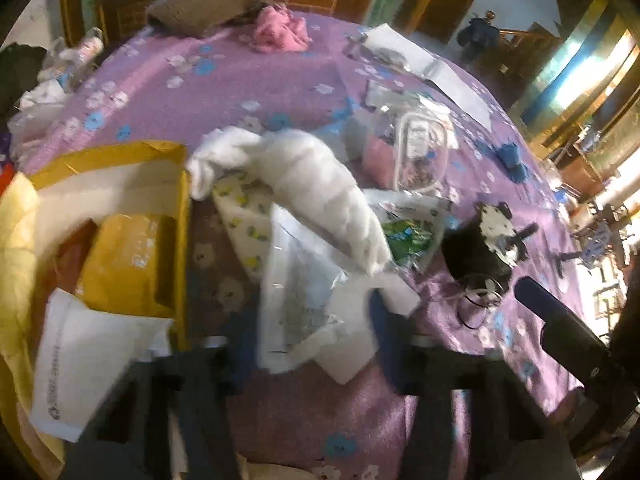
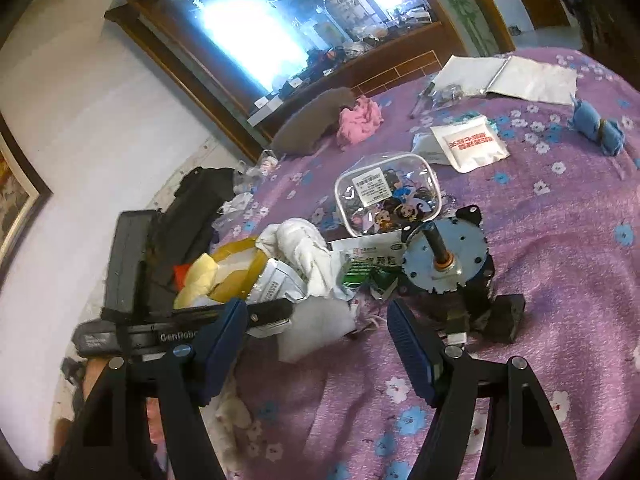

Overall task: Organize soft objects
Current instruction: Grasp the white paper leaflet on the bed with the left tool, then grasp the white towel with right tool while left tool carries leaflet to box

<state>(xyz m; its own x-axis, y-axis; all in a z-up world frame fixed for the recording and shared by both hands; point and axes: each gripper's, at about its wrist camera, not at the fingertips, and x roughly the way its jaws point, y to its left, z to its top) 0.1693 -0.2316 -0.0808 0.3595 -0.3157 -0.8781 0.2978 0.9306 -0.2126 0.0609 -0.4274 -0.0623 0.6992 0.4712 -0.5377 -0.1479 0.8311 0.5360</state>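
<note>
Soft objects, here a rumpled white cloth (image 1: pixel 312 184), lie mid-bed on the purple floral sheet (image 1: pixel 280 92), in a heap of mixed items.

Left to right: a yellow padded mailer (image 1: pixel 132 248) stands open. Just beside it, the cloth drapes over a white plastic packet (image 1: pixel 296 300). A green sachet (image 1: pixel 408 236) lies next, then a clear pouch (image 1: pixel 420 152) and a motor (image 2: pixel 440 264).

My left gripper (image 1: pixel 314 320) has the packet between its fingers. Blur hides whether the pads bear on it, so I cannot tell its state. My right gripper (image 2: pixel 320 340) is released and empty, near the motor.

Risks, as I judge them:
- The film may slip from the pads.
- Lifting the packet may drag the overlying cloth, and the sachet, off the heap.

The cloth looks thick, limp and loosely folded, with one end bunched toward the mailer.
</note>
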